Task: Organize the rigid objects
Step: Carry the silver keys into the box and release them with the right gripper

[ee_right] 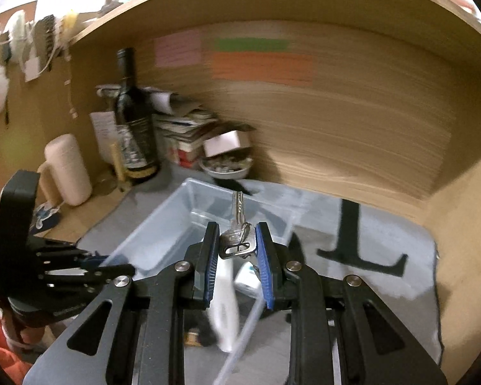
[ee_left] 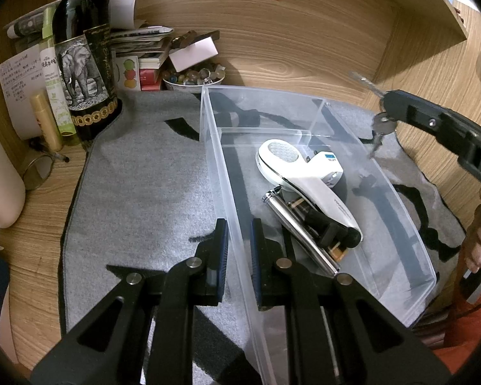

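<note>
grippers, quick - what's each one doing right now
Left tool: closed on the near wall of the clear bin.
Right tool: closed on a bunch of keys, above the bin.

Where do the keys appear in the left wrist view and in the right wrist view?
Left wrist view: the keys hang at the right edge, from the right gripper, above the clear bin's right wall.
Right wrist view: the keys are at the centre, between the pads.
Shared landmark: the dark wine bottle.
</note>
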Demonstrator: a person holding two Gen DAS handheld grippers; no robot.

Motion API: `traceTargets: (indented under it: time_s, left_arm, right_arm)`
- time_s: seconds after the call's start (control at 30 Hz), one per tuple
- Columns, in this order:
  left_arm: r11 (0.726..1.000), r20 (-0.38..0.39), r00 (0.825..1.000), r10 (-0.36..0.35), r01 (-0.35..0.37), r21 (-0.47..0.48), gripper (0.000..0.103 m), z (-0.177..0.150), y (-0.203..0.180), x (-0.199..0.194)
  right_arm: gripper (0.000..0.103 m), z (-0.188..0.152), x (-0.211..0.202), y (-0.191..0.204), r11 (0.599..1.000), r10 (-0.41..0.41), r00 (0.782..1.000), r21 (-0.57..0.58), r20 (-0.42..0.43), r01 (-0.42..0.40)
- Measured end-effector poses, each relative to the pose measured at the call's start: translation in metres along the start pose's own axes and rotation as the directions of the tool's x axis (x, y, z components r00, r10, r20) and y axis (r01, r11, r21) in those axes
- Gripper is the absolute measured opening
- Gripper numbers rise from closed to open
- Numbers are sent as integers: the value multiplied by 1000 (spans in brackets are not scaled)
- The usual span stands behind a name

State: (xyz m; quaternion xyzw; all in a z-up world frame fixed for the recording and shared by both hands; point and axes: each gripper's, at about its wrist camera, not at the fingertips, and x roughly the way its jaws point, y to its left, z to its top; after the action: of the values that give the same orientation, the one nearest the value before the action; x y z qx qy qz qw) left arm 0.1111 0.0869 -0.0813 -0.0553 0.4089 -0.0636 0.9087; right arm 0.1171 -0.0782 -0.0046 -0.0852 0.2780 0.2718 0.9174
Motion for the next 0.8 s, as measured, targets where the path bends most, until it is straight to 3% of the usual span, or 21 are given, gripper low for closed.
traceTargets:
  time_s: [0.3,0.53,0.8]
  left_arm:
    - [1000,1,1000,-3,3,-1,12,0,0,1]
    - [1000,2,1000,-4,4,-2,12,0,-1,1]
    - [1000,7,1000,-3,3,-2,12,-1,-1,1]
  right_arm:
    - [21,-5,25,26,995,69,995,-68,-73,-74]
    - [17,-16,53,22,995,63,981,-66,-185,-76]
    - [17,-19,60,13,996,65,971,-52,-232,-79]
